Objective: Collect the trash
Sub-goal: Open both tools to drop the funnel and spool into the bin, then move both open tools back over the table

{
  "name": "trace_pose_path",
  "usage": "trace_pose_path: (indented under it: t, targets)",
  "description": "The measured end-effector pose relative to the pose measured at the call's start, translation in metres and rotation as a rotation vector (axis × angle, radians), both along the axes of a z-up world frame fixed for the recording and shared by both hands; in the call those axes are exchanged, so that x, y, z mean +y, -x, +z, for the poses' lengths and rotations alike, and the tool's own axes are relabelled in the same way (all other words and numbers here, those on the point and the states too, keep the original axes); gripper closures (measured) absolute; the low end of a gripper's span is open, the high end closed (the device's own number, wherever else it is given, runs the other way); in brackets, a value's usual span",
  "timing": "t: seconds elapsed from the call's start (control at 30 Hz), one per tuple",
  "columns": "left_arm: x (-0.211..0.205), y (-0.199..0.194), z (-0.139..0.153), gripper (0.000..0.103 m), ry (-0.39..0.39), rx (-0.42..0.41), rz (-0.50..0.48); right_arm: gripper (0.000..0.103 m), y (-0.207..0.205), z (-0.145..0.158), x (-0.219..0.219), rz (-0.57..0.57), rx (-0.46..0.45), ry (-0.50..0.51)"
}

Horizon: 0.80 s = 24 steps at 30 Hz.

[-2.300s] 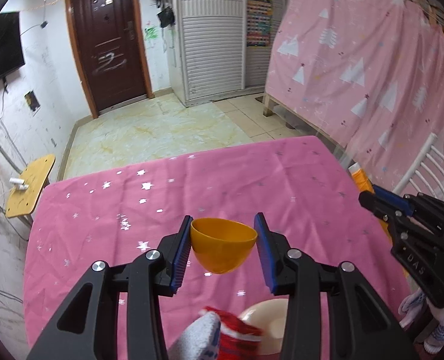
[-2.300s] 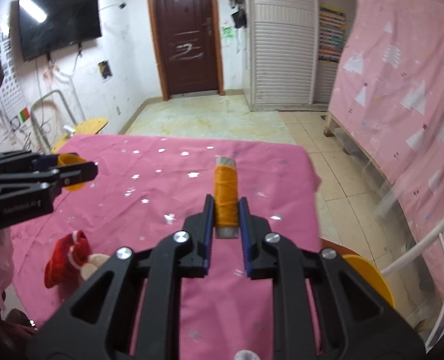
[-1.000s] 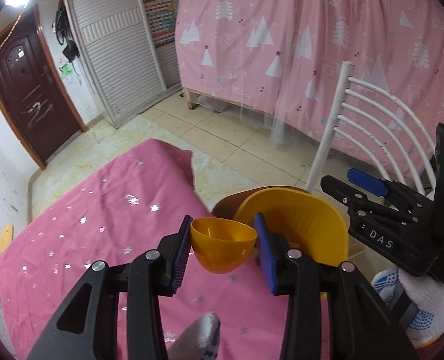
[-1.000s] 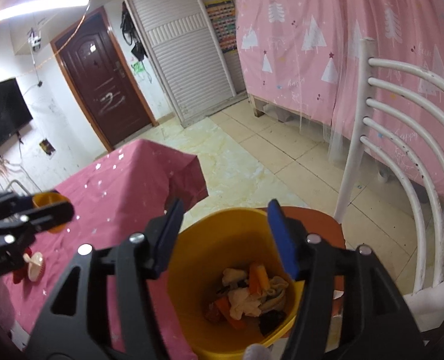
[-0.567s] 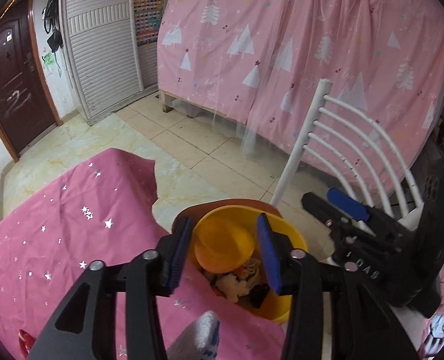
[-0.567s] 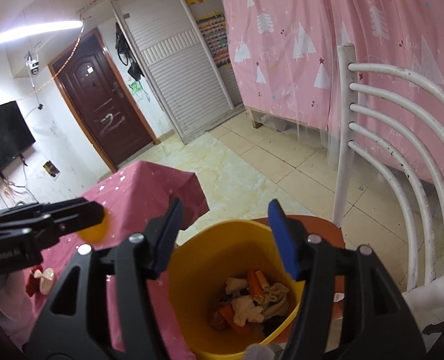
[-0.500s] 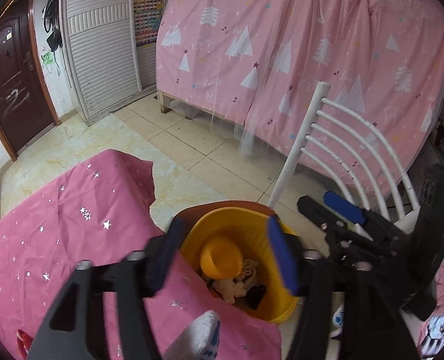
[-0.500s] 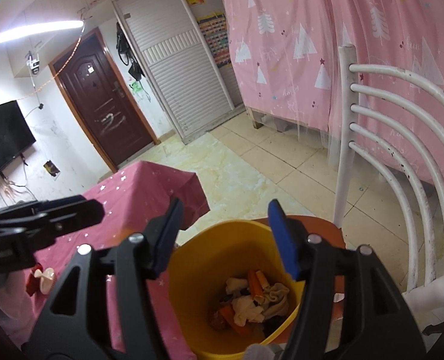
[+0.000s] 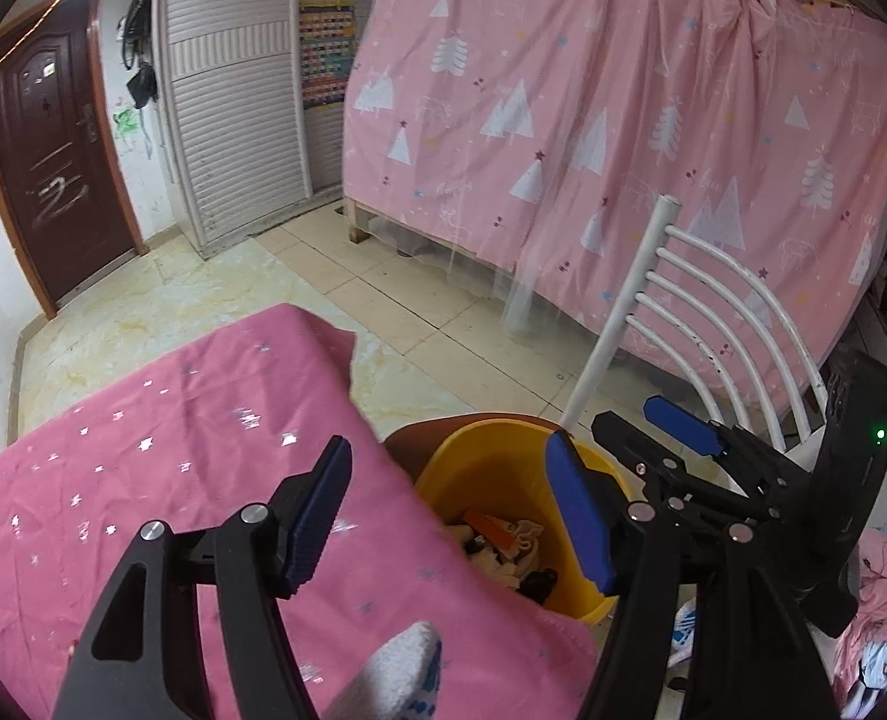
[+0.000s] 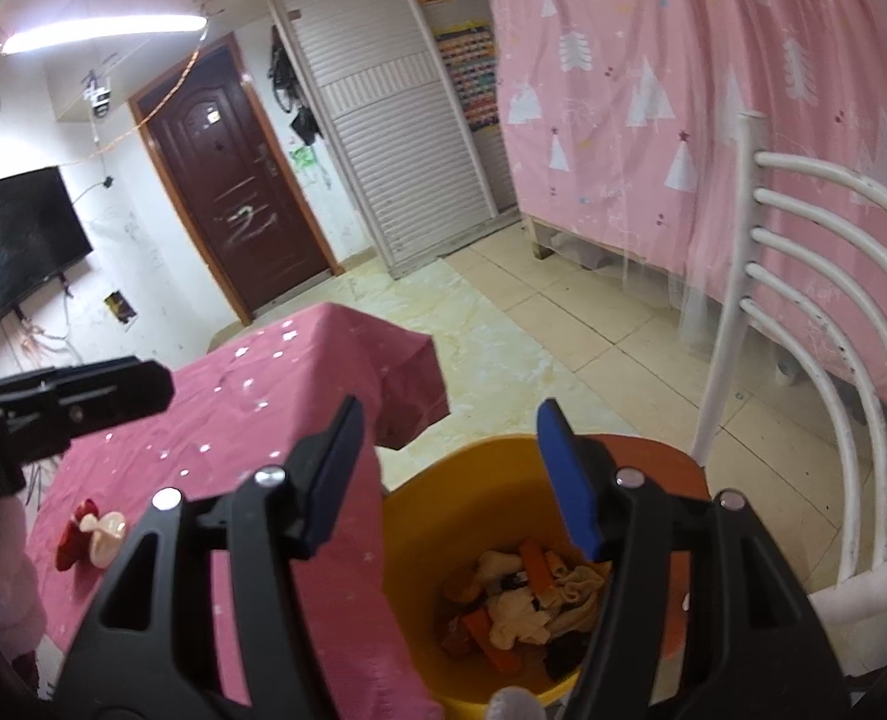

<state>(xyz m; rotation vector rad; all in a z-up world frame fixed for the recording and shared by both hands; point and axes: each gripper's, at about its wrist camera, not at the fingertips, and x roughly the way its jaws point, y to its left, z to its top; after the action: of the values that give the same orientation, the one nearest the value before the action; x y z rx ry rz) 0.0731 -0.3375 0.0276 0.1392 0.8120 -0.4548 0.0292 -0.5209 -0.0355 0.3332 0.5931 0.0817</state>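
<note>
Left hand-held gripper (image 9: 449, 510) gapes empty; right hand-held gripper (image 10: 449, 474) empty, jaws opening

Bin: we see a yellow bucket (image 10: 443, 498), upright and open-topped, just beyond and below our right tongs' tips, beside the pink-covered table's edge.
Trash: crumpled cream, orange and dark scraps (image 10: 527, 606) heaped at its bottom.

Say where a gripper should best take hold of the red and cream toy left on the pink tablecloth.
The red and cream toy lies flat and alone on the tablecloth, so probably from above, jaws across its narrow middle where red meets cream. It is small in view; finer shape cannot be told. The left gripper is nearer.
</note>
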Motion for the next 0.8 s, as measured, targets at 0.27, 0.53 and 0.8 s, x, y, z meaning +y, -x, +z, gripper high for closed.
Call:
trace_pose_path:
  t: [0.27,0.53,0.8]
  targets:
    - [0.055,0.008,0.005,0.043,0.019,-0.001,0.068,0.033,-0.001,0.002,0.047,0.116,0.006,0.003]
    - [0.122,0.014,0.003,0.036,0.005,-0.024,0.161,0.032,-0.007,0.007,0.096,0.209,0.02,0.038]
    - [0.192,0.014,-0.007,0.033,-0.012,-0.016,0.266,0.025,-0.008,0.014,0.146,0.307,0.025,0.083]
